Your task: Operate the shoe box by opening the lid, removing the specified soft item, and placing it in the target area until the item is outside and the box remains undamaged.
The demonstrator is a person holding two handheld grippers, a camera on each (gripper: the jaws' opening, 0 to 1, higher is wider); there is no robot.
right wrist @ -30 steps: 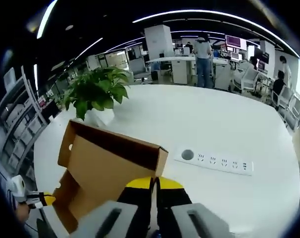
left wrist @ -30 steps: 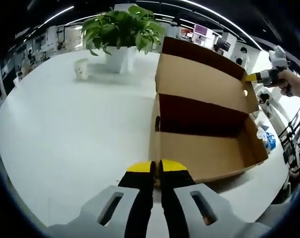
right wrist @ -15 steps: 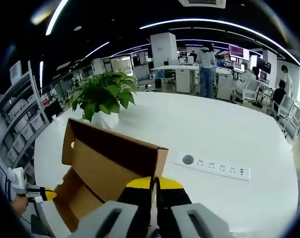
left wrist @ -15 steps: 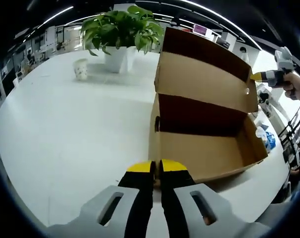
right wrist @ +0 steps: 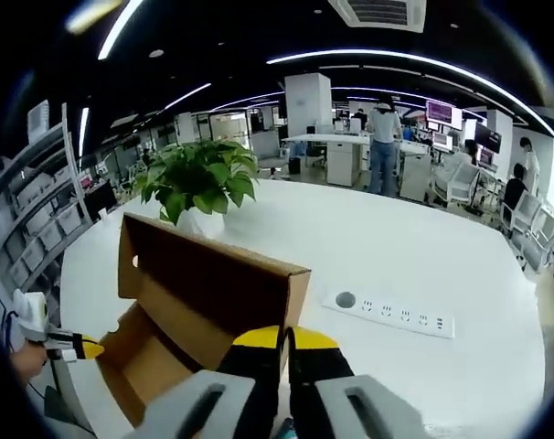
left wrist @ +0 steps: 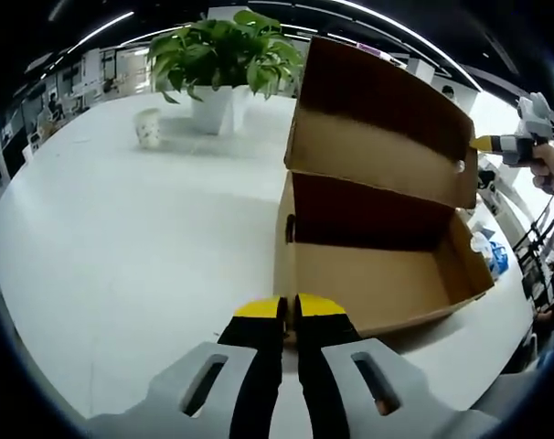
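— Where's the shoe box point(left wrist: 378, 265)?
— On the white table point(left wrist: 122, 238), right of the potted plant point(left wrist: 224, 57), its lid point(left wrist: 378, 123) raised.
— And the grippers?
— The left gripper point(left wrist: 289, 309) has jaws together at the box's near wall. The right gripper point(right wrist: 285, 338), jaws together, sits at the lid's edge; grip unclear.

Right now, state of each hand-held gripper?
Left hand-held gripper: shut, at the shoe box front edge; grip cannot be told.
Right hand-held gripper: shut on the lid.

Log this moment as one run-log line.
phase: opening lid | right gripper: shut on lid | left gripper: shut, at shoe box front
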